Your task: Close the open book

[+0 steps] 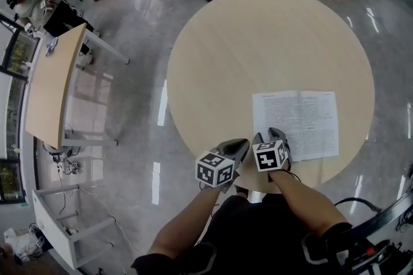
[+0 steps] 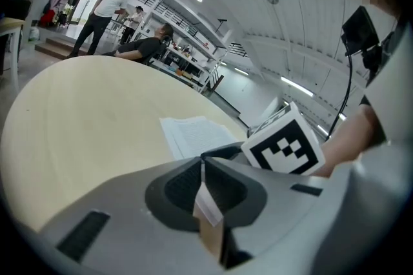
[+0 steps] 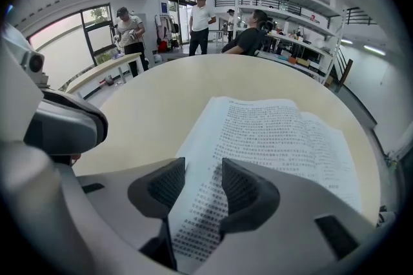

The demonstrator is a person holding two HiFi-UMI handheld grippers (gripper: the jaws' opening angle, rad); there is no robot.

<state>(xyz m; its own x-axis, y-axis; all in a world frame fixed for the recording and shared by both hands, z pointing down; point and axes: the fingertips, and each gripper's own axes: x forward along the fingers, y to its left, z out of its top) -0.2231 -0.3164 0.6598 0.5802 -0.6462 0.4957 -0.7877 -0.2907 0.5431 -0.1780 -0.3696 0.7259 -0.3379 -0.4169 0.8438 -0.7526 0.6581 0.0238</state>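
Pale wood counter (image 1: 258,41) carries the open book (image 1: 297,122), which lies flat and pages up close to the person's edge. The right tool (image 1: 269,135) straddles the book's near left corner, its jaws released and apart with the page between them. The left tool (image 1: 240,144) hovers just beside it, clenched shut on nothing.

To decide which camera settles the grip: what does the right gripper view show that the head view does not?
Only the right gripper view: the right gripper has its jaws apart, astride the open book's near page edge, pads not visibly pressing. Only the head view: the whole round table, the person's forearms, both marker cubes, the book lying flat near the table's edge by the person. Both: the book open on the table, and the left gripper beside the right one.
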